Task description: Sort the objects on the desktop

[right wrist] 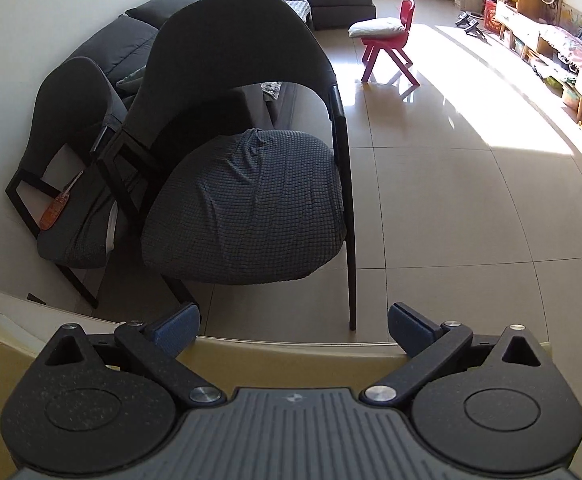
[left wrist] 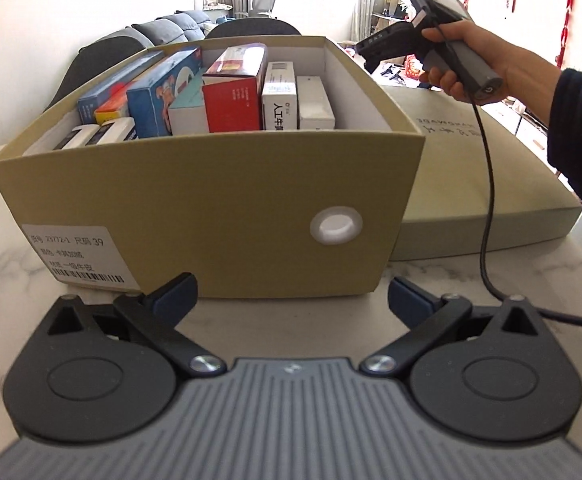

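Looks close to finished. Straight ahead of the left gripper (left wrist: pixel 292 294), jaws apart and empty, stands the cardboard box (left wrist: pixel 227 200), already packed with small cartons (left wrist: pixel 231 92) on end. To its right, flat on the counter (left wrist: pixel 7 272), lies the lid (left wrist: pixel 487 184). No loose items visible on the marble. Right gripper (right wrist: pixel 293 322), also spread and empty, hovers past the box's far rim (right wrist: pixel 291 350), facing a chair (right wrist: pixel 251 184). Probably left: fitting the lid.
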Tool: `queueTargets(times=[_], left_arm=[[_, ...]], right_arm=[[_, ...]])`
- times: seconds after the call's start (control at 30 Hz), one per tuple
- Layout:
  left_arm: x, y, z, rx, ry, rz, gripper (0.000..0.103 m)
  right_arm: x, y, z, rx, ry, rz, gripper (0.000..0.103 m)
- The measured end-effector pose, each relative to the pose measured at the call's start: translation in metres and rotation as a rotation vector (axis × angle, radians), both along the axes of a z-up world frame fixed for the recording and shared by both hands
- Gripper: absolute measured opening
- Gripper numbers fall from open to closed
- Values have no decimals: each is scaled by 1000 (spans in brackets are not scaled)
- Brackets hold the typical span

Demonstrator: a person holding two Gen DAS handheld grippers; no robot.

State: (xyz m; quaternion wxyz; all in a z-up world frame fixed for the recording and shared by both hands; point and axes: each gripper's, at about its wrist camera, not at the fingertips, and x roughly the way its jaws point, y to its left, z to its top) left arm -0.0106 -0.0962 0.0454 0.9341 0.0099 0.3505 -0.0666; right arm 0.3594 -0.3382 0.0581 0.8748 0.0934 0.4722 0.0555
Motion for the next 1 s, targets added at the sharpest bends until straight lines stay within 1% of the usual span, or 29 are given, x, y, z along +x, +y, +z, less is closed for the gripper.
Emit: queueTargets(times=[0.23,0.37,0.47,0.5,0.53,0.57,0.6,0.67,0.7,0.77,0.83,0.93,1.0], left_arm=[[-17,-3,9,-55,-1,-33,103],[-26,-5,14,-99,14,-44,103],[-24,-9,14,-125,42,-50,103],[-22,-10,13,-130,44,-49,103],[-21,-12,13,-132,47,-49,103],[-17,-13,13,-137,51,-47,103],[-15,-14,13,-145,47,-45,103],[-10,-18,12,-151,36,-39,103],[-7,-20,11,-150,37,-34,103],[1,-24,6,-161,45,-26,103],[6,-28,3,-169,47,-34,103],[8,-32,1,-159,40,-33,103],[8,-33,0,-169,41,-32,103]], right_arm=[[-44,3,-4,19,11,21,101],[-69,4,-6,29,18,34,101],[-88,5,-8,37,23,43,101],[-94,5,-6,32,13,33,100],[-101,3,-1,18,-15,13,96],[-113,-1,8,16,-55,-10,95],[-127,-7,17,19,-97,-33,96],[-155,-18,36,24,-182,-79,102],[-169,-23,46,27,-225,-102,102],[-199,-34,53,36,-235,-113,102],[-232,-44,52,25,-235,-125,102],[-265,-56,39,36,-229,-157,102],[-285,-64,29,46,-226,-179,102]])
